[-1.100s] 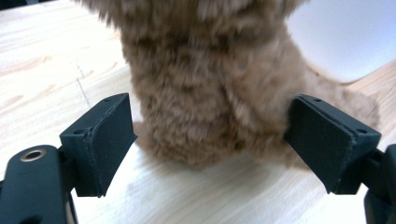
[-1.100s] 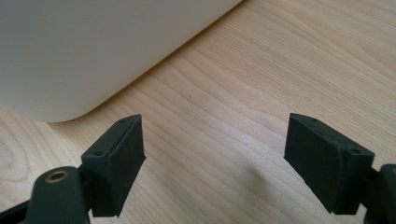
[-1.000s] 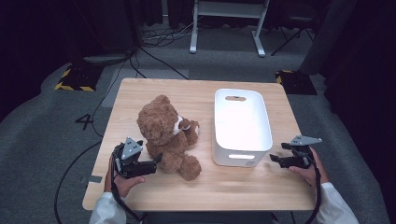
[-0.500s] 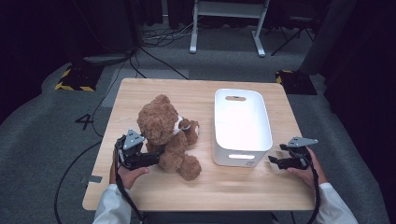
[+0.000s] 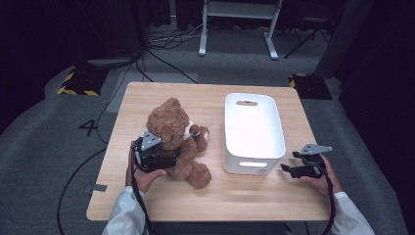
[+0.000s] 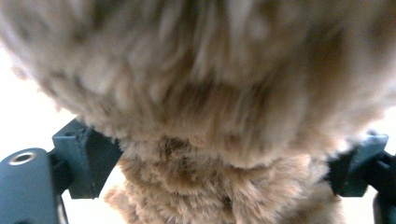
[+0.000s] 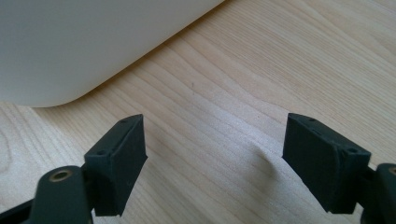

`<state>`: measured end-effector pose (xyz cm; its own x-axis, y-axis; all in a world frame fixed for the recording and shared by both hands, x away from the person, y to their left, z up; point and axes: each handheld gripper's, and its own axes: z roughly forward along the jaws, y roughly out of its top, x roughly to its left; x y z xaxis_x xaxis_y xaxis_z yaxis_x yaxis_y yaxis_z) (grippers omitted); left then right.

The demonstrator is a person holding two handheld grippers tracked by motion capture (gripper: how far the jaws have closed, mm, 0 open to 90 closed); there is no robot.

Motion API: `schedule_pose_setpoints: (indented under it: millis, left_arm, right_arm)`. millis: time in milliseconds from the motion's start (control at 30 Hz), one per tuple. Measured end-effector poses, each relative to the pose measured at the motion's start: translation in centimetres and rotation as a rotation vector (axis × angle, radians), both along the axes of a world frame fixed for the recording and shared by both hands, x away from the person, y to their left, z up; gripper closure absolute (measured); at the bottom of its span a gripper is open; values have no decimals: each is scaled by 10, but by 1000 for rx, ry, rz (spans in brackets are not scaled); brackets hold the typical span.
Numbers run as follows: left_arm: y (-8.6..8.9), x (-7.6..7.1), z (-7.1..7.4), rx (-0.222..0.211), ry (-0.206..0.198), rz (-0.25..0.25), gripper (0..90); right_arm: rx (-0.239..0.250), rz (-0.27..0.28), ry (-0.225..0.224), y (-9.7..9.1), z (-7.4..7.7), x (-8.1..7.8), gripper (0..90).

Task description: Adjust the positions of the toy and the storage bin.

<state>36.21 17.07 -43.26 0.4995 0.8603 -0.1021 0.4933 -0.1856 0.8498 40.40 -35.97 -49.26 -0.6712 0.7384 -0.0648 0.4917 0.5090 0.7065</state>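
Meanwhile, left claw (image 6: 219, 186) straddles the teddy bear (image 6: 205, 107) snugly.

High overview; close gripper views at table (image 5: 254, 196) level.

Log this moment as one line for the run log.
left gripper: jaws wide around teddy bear, not yet shut | right gripper: open, empty, beside white bin | bear sits on table

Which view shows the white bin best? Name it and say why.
The high view: the whole white bin shows, open top, handle slot, standing right of the teddy bear. The right gripper view catches just one rounded lower corner, close beyond the open jaws.
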Motion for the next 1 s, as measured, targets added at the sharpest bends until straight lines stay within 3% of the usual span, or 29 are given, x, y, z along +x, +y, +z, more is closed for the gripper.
schedule_pose_setpoints:
  millis: [67,133,233,367,433,567,733,1000]
  left_arm:
    - [-5,7,-6,-16,31,5,46]
    - [-9,11,-8,18,44,0,52]
    - [-13,15,-11,30,45,-4,79]
    - [-19,20,-13,55,39,-3,163]
    - [-24,20,-14,118,29,-27,267]
    - [-33,17,-16,196,-5,-38,424]
    - [-32,16,-18,192,-12,-28,491]
    - [-29,16,-19,185,-21,-33,506]
  right_arm:
    - [-2,2,3,1,-1,0,215]
    - [-4,6,4,2,-1,0,215]
    - [-5,5,4,2,-1,0,217]
    - [-1,6,4,1,-1,0,217]
    - [1,1,6,0,-2,0,218]
    - [-4,-4,9,-1,-4,0,220]
    - [11,-6,15,-1,-6,1,211]
    - [52,-27,19,-4,-10,3,190]
